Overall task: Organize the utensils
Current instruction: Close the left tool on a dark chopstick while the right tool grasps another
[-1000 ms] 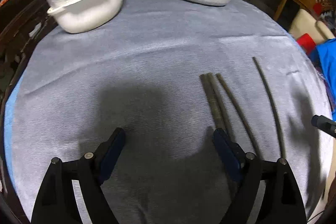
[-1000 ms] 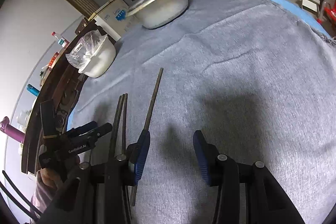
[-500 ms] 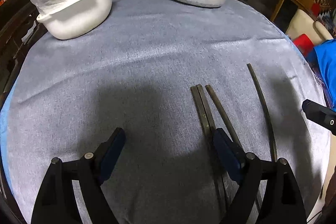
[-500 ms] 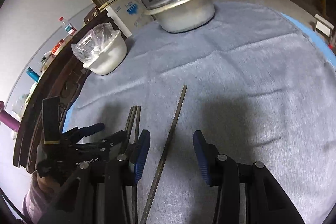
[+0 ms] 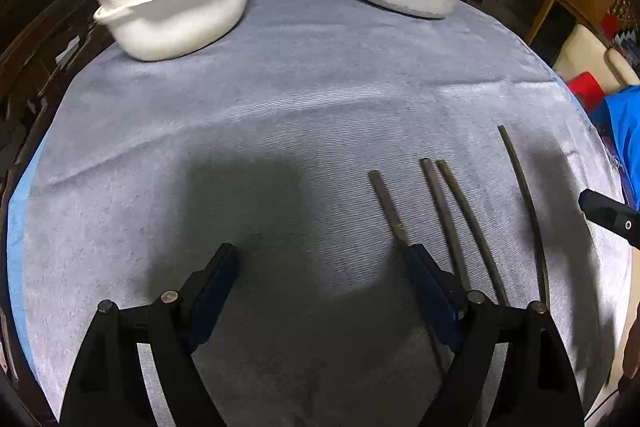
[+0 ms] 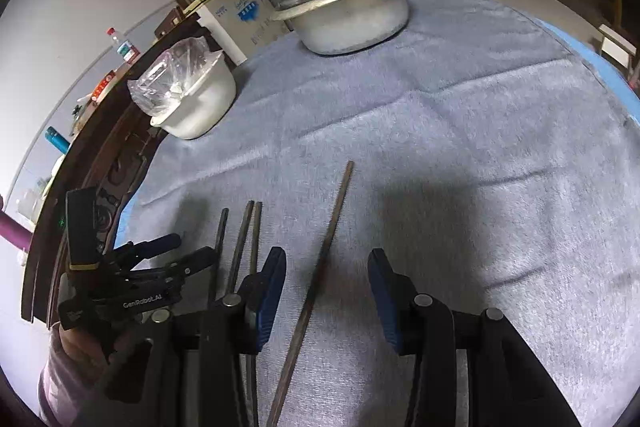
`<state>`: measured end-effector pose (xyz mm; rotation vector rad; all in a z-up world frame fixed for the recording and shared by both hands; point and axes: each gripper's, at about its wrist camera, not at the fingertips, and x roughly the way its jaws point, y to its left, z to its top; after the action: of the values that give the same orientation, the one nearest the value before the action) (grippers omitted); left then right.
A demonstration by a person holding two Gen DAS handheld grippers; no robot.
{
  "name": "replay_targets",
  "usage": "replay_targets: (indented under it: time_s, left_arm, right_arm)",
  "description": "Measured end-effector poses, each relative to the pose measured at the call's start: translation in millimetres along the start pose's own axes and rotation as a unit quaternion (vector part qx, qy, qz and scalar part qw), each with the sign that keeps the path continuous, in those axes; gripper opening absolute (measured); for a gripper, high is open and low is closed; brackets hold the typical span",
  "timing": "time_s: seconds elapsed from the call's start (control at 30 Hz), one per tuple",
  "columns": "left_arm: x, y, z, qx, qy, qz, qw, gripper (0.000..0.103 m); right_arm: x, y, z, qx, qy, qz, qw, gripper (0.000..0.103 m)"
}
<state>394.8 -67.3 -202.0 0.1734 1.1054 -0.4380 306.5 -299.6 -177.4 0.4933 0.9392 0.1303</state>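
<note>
Four dark, slender chopsticks lie nearly parallel on grey cloth. Left gripper gapes wide, empty; right gripper half-open, straddling one stick untouched.

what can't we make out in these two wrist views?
- Near ends of the chopsticks: left wrist view, hidden behind the left gripper; right wrist view, behind the right gripper.
- Pot contents: both views, lid on.
- Bowl contents: both views, crumpled plastic bag covers it; blurred in the left view.
- Right gripper in the left view: cut off by the right edge.
</note>
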Motion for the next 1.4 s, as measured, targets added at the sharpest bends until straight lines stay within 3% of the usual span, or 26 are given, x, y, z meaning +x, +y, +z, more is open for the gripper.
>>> replay_targets:
  time_s: [0.13, 0.27, 0.37, 0.43, 0.6, 0.8, 0.83, 0.9, 0.97, 1.1, 1.17, 1.23, 1.4]
  left_arm:
    - [2.4, -5.1, 3.5, -0.001, 0.003, 0.002, 1.0, 0.084]
    - [3.0, -15.0, 11.1, 0.013, 0.005, -0.003, 0.9999, 0.07]
    - [6.2, -19.0, 16.6, 0.024, 0.01, 0.023, 0.9994, 0.057]
    - [5.5, -22.6, 19.1, 0.025, 0.015, 0.022, 0.9993, 0.037]
    - [6.9, -20.2, 25.9, 0.009, 0.033, 0.015, 0.9993, 0.012]
    - [2.2, -8.3, 17.6, 0.006, 0.042, -0.009, 0.999, 0.006]
    - [1.5, -7.0, 16.7, 0.005, 0.045, -0.01, 0.9989, 0.006]
    - [1.3, -6.3, 17.8, 0.002, 0.049, -0.015, 0.9987, 0.006]
    - [-0.6, -6.5, 16.4, 0.006, 0.051, -0.014, 0.9986, 0.006]
    - [-0.7, -10.2, 17.9, 0.004, 0.055, -0.004, 0.9984, 0.006]
    - [-0.3, -10.5, 18.3, 0.001, 0.053, -0.003, 0.9986, 0.006]
    - [2.7, -8.9, 20.2, -0.013, 0.051, -0.007, 0.9986, 0.005]
    - [-16.6, -3.8, 8.6, -0.031, 0.024, 0.007, 0.9992, 0.005]
  right_arm:
    - [11.9, 19.1, 6.3, -0.034, 0.016, 0.026, 0.999, 0.042]
    - [33.3, 40.2, 14.0, -0.077, 0.051, 0.048, 0.995, 0.034]
    - [54.7, 48.8, 21.3, -0.093, 0.093, 0.055, 0.99, 0.026]
    - [67.5, 55.1, 25.8, -0.1, 0.118, 0.044, 0.987, 0.026]
    - [91.0, 70.6, 30.6, -0.111, 0.171, 0.004, 0.979, 0.026]
    - [106.5, 88.1, 34.2, -0.141, 0.218, -0.052, 0.964, 0.027]
    - [108.5, 92.0, 34.2, -0.154, 0.223, -0.062, 0.961, 0.025]
    - [112.0, 97.0, 33.5, -0.18, 0.225, -0.09, 0.953, 0.01]
    - [112.4, 97.8, 33.0, -0.186, 0.228, -0.092, 0.951, 0.009]
    - [104.4, 84.3, 33.2, -0.159, 0.216, -0.069, 0.961, 0.007]
    - [95.6, 74.6, 35.2, -0.135, 0.198, -0.061, 0.969, 0.007]
    - [78.9, 64.9, 37.8, -0.11, 0.171, -0.025, 0.979, 0.006]
    - [39.3, 57.0, 36.8, -0.09, 0.113, -0.002, 0.989, 0.006]
